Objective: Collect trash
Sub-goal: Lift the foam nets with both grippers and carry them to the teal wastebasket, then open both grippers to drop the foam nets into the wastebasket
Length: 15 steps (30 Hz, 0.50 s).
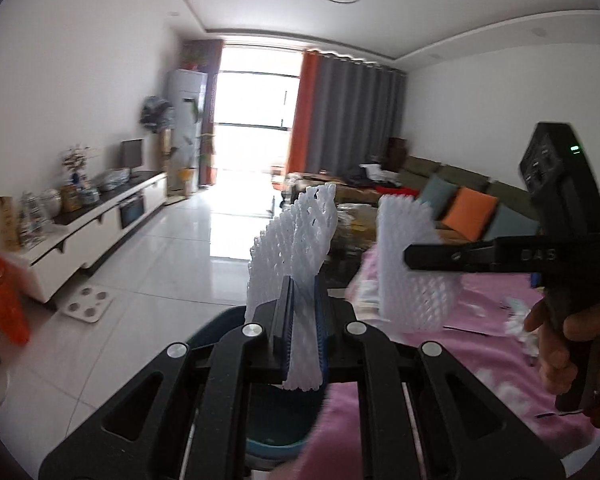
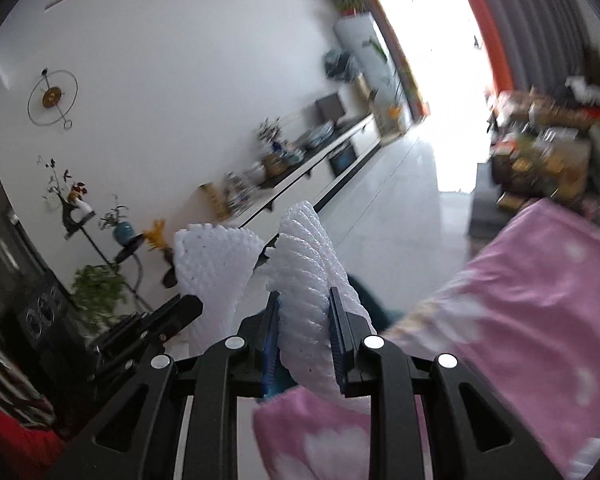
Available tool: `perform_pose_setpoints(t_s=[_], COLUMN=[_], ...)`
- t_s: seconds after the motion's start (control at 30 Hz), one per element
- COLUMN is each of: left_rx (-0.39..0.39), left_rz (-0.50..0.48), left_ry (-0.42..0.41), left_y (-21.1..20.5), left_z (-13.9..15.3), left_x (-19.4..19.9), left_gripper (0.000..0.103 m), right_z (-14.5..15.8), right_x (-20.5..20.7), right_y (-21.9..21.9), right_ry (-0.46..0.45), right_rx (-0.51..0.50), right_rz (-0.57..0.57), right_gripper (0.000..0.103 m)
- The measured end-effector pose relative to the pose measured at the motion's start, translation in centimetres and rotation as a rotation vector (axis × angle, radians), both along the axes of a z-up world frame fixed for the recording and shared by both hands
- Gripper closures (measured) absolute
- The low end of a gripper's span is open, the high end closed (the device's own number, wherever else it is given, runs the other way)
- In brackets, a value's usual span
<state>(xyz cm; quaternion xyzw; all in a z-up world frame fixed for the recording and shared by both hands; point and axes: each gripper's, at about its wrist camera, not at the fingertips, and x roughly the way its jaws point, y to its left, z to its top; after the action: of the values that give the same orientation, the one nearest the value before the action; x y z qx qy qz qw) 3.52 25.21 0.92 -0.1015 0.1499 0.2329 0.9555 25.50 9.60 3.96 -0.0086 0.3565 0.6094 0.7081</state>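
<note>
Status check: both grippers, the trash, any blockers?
Left gripper shut on foam net. Right gripper shut on second foam net. Teal bin below left gripper. Nothing blocking.

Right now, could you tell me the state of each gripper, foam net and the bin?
left gripper: shut on a foam net
left foam net: pinched, lifted
right gripper: shut on a foam net
right foam net: pinched, lifted
teal bin: open, below left gripper
</note>
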Motion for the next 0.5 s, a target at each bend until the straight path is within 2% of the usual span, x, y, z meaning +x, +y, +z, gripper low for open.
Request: perform_pose_setpoints(t_s=[0.17,0.33,0.5], left_rx=[-0.098,-0.196,-0.298], left_rz=[0.044,0.066,0.080], left_ry=[0.012,0.058,0.107], left_y=[3.5,5.7,7.2], left_z=[-1.7,-5.0,-9.1], left_x=[-0.4,0.9,2.9], left_gripper=[0.093,0.093,0.092], right_z=[-3.4,-6.4,-9.0], right_x=[1.0,1.0,1.1], right_y=[5.2,8.8,10.3], right_ry=[0.166,0.254,0.332], right_rx=[-0.054,-0.130,-0.223], right_rz=[0.025,0.018,0.004], right_gripper=[0.082,0.082,0.081])
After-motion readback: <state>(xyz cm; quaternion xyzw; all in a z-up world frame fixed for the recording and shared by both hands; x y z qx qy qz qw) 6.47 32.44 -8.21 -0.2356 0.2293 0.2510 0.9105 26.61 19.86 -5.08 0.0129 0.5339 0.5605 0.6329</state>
